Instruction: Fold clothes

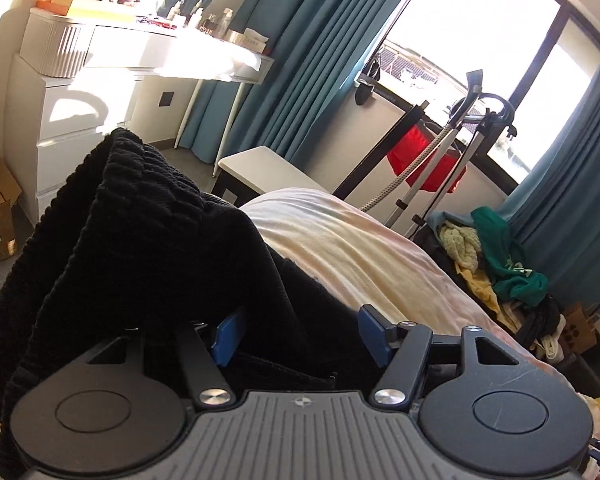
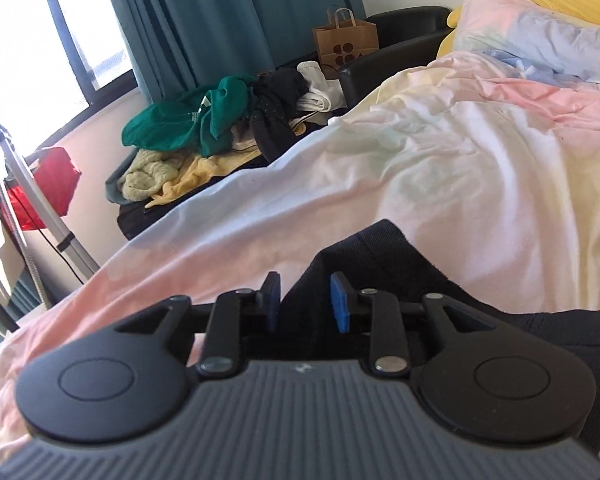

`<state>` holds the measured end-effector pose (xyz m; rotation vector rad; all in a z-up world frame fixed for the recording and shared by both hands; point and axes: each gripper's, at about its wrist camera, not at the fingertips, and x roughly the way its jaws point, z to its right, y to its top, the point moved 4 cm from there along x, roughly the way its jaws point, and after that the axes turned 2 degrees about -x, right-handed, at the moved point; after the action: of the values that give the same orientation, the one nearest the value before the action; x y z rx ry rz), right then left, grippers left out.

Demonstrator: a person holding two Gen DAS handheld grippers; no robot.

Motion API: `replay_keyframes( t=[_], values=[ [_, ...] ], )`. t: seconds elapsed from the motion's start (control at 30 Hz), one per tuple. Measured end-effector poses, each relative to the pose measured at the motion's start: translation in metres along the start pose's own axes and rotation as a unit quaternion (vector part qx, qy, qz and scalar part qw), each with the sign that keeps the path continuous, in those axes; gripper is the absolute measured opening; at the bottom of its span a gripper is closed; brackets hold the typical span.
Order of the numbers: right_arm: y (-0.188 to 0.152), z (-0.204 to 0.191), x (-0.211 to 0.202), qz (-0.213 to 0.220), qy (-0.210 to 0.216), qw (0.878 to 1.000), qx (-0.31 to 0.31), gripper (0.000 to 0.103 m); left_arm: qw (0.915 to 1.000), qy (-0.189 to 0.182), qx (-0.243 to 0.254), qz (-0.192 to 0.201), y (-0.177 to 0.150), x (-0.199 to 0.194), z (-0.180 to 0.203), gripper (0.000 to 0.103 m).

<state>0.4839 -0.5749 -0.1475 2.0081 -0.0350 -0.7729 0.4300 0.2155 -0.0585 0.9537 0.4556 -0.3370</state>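
A black garment [image 1: 148, 240] with a ribbed knit part is heaped on the bed in the left wrist view, close in front of the camera. My left gripper [image 1: 302, 336] stands open; the black cloth lies between its blue pads [image 1: 374, 338] and drapes over the left finger. In the right wrist view another part of the black garment [image 2: 380, 256] rises in a tented fold on the pastel duvet [image 2: 440, 168]. My right gripper [image 2: 305, 302] has its pads close together with that black cloth pinched between them.
A pile of clothes [image 2: 220, 124], green, yellow and black, lies on a dark seat beside the bed. A paper bag [image 2: 346, 46] stands behind it. Pillows [image 2: 540, 44] lie at the bed's head. A white dresser [image 1: 72, 92], a steamer stand [image 1: 452, 152] and teal curtains [image 1: 300, 60] stand near the window.
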Motion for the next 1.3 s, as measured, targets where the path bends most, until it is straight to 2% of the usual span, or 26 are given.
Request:
replay_keyframes(
  t=[0.03, 0.1, 0.2, 0.23, 0.3, 0.33, 0.4, 0.47, 0.5, 0.53, 0.57, 0.6, 0.63, 0.7, 0.77, 0.8, 0.87, 0.9, 0.93, 0.97, 1.03, 1.07, 1.13, 1.23, 1.3],
  values=[
    [0.004, 0.006, -0.014, 0.011, 0.01, 1.0, 0.007, 0.042, 0.9998, -0.019, -0.002, 0.0, -0.005, -0.014, 0.003, 0.07],
    [0.006, 0.022, -0.041, 0.014, 0.026, 0.999, 0.035, 0.062, 0.999, -0.043, -0.013, -0.001, -0.019, -0.041, 0.005, 0.079],
    [0.005, 0.047, -0.079, 0.011, 0.046, 0.995, 0.083, 0.065, 0.9978, -0.045, -0.048, 0.001, -0.04, -0.074, -0.007, 0.081],
    [0.002, 0.056, -0.089, 0.006, 0.055, 0.993, 0.102, 0.065, 0.9967, -0.047, -0.066, -0.001, -0.049, -0.084, -0.016, 0.085],
    [-0.011, 0.076, -0.103, -0.015, 0.076, 0.985, 0.152, 0.067, 0.9928, -0.039, -0.112, -0.013, -0.067, -0.097, -0.037, 0.094],
    [-0.02, 0.087, -0.106, -0.029, 0.083, 0.979, 0.182, 0.067, 0.9895, -0.03, -0.14, -0.022, -0.076, -0.1, -0.049, 0.094],
    [-0.042, 0.108, -0.109, -0.063, 0.099, 0.963, 0.244, 0.067, 0.9782, -0.027, -0.203, -0.037, -0.092, -0.1, -0.072, 0.094],
    [-0.064, 0.122, -0.105, -0.095, 0.112, 0.943, 0.298, 0.067, 0.9591, -0.045, -0.277, -0.042, -0.107, -0.096, -0.098, 0.093],
    [-0.073, 0.126, -0.101, -0.103, 0.114, 0.939, 0.309, 0.067, 0.9471, -0.058, -0.314, -0.034, -0.113, -0.093, -0.108, 0.092],
    [-0.079, 0.127, -0.095, -0.104, 0.113, 0.939, 0.306, 0.067, 0.9384, -0.062, -0.339, -0.021, -0.118, -0.091, -0.115, 0.092],
    [-0.086, 0.128, -0.09, -0.105, 0.112, 0.94, 0.304, 0.066, 0.9335, -0.061, -0.353, -0.007, -0.12, -0.089, -0.121, 0.092],
    [-0.092, 0.129, -0.084, -0.106, 0.112, 0.941, 0.302, 0.066, 0.9318, -0.062, -0.358, 0.005, -0.119, -0.085, -0.122, 0.092],
    [-0.096, 0.13, -0.078, -0.103, 0.111, 0.941, 0.302, 0.066, 0.9338, -0.06, -0.352, 0.013, -0.115, -0.079, -0.122, 0.092],
    [-0.097, 0.129, -0.063, -0.093, 0.109, 0.941, 0.307, 0.064, 0.9411, -0.048, -0.334, 0.023, -0.105, -0.065, -0.117, 0.093],
    [-0.096, 0.128, -0.05, -0.083, 0.107, 0.942, 0.307, 0.067, 0.9462, -0.032, -0.321, 0.03, -0.093, -0.047, -0.113, 0.092],
    [-0.092, 0.126, -0.045, -0.081, 0.105, 0.945, 0.3, 0.068, 0.9476, -0.026, -0.317, 0.031, -0.087, -0.037, -0.11, 0.089],
    [-0.085, 0.123, -0.036, -0.077, 0.103, 0.95, 0.285, 0.068, 0.9472, -0.013, -0.319, 0.03, -0.077, -0.021, -0.111, 0.075],
    [-0.082, 0.121, -0.031, -0.075, 0.101, 0.952, 0.278, 0.063, 0.9457, -0.006, -0.324, 0.027, -0.073, -0.015, -0.113, 0.063],
    [-0.078, 0.119, -0.027, -0.073, 0.1, 0.955, 0.27, 0.057, 0.9442, 0.002, -0.329, 0.022, -0.07, -0.012, -0.116, 0.046],
    [-0.074, 0.117, -0.022, -0.071, 0.098, 0.957, 0.263, 0.034, 0.9429, 0.01, -0.332, 0.018, -0.067, -0.01, -0.118, 0.041],
    [-0.07, 0.113, -0.027, -0.059, 0.09, 0.962, 0.249, 0.026, 0.9473, 0.013, -0.32, 0.02, -0.06, -0.017, -0.116, 0.026],
    [-0.068, 0.111, -0.031, -0.051, 0.085, 0.965, 0.243, 0.022, 0.9491, 0.014, -0.314, 0.021, -0.057, -0.021, -0.115, 0.023],
    [-0.064, 0.107, -0.042, -0.036, 0.075, 0.969, 0.233, 0.02, 0.948, 0.012, -0.317, 0.027, -0.052, -0.036, -0.115, 0.016],
    [-0.055, 0.108, -0.068, -0.022, 0.071, 0.967, 0.246, 0.018, 0.9517, 0.015, -0.305, 0.032, -0.042, -0.06, -0.109, 0.015],
    [-0.052, 0.111, -0.088, -0.02, 0.075, 0.965, 0.252, 0.018, 0.9509, 0.011, -0.308, 0.028, -0.038, -0.083, -0.111, 0.015]
  ],
)
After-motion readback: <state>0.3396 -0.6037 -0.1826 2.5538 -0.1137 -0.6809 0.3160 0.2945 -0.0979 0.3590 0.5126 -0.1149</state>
